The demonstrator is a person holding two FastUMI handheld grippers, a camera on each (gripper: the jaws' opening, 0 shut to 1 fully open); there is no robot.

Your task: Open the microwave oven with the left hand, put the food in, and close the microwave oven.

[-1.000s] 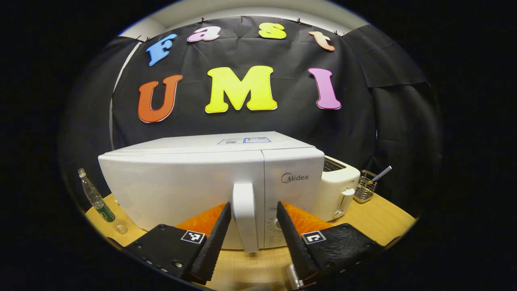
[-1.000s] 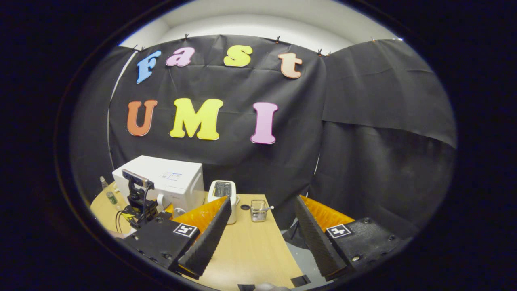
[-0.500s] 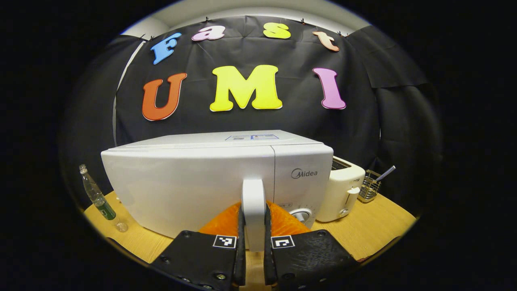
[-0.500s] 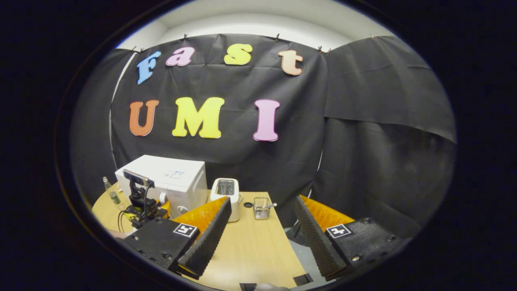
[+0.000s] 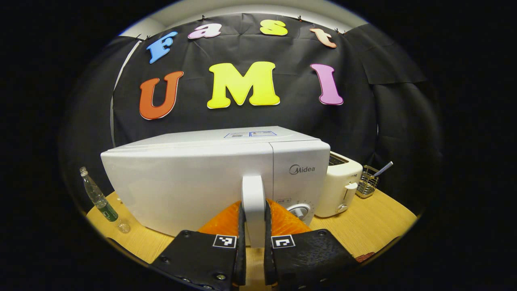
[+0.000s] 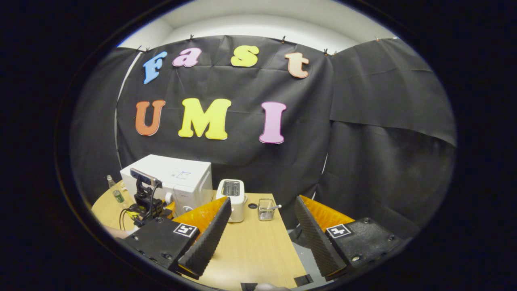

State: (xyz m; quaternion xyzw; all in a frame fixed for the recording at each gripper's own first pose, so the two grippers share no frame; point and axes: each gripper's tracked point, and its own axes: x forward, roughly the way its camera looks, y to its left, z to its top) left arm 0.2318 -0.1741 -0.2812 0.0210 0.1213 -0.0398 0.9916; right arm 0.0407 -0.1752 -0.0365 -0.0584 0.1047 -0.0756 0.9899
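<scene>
Closest in the left gripper view, the left gripper (image 5: 253,258) has its two fingers drawn narrow, one pressing each side of the upright white door handle (image 5: 253,206) of the microwave oven (image 5: 181,182). The handle stands between the pads, its lower end just above the table (image 5: 371,226). The oven door looks shut, flush with the control panel, where one round dial (image 5: 299,211) shows just right of the handle.

Past the oven, there is one white toaster (image 5: 341,188) just beside its right wall, then one small wire basket (image 5: 366,186) with a striped straw-like stick in it. One clear bottle (image 5: 97,198) with a green label stands at the oven's left, near the table edge.

Over in the right gripper view, the right gripper (image 6: 260,234) hangs above the wooden table with its jaws spread wide and nothing between them. Farther off on the left, the other gripper (image 6: 147,202) shows as a dark rig with a camera bar on top, set against the front of the microwave. Beyond it sit the toaster, a small dark round object on the table, and the basket, one of each. No food can be made out in either view.
</scene>
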